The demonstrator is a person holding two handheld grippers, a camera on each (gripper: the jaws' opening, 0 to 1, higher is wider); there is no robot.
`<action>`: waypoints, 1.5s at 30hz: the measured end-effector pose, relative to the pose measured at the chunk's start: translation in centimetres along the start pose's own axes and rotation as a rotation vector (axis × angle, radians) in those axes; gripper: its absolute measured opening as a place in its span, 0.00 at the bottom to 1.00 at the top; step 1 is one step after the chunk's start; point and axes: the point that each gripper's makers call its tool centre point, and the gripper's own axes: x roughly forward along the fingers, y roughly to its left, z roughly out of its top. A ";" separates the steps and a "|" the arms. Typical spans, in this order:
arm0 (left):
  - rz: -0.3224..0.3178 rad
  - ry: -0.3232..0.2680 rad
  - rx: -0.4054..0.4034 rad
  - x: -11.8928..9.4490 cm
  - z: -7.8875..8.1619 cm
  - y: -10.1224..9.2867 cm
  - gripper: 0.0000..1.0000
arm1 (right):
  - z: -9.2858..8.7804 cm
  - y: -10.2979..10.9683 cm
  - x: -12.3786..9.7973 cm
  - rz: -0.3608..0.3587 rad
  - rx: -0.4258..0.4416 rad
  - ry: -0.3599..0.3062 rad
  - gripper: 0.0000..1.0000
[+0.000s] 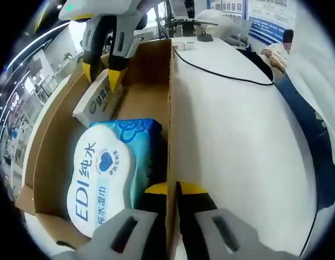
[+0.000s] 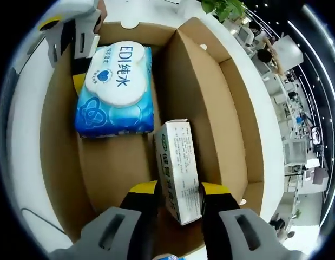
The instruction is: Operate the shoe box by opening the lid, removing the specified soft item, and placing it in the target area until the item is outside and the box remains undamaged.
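Shoe box is open, cardboard, sitting on a white table. Inside I see two items: a blue wet wipes pack with a white label, and a small white carton just beside it.

My right gripper is down inside the box, its yellow-tipped jaws on either side of the white carton's near end, carton between them; contact looks close, but I cannot tell if it is truly clamped. In the left gripper view the same gripper comes in from the top, tips at the carton.

My left gripper straddles the box side wall, one jaw inside next to the wipes pack, one outside over the table, pinched on the wall. A black cable runs across the table.
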 end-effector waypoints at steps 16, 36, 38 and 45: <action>0.001 0.000 0.001 0.0 -0.1 0.0 0.01 | 0.2 0.9 -1.0 0.107 0.185 -0.001 0.19; 0.004 0.000 -0.001 0.1 -0.1 0.0 0.01 | 0.0 0.9 -0.5 0.235 0.371 0.023 0.19; 0.003 0.000 0.000 0.1 -0.1 0.0 0.01 | -0.1 1.0 -0.6 0.253 0.420 0.026 0.19; 0.003 -0.001 0.003 0.1 -0.1 0.0 0.01 | -0.4 1.4 -0.9 0.267 0.449 0.059 0.18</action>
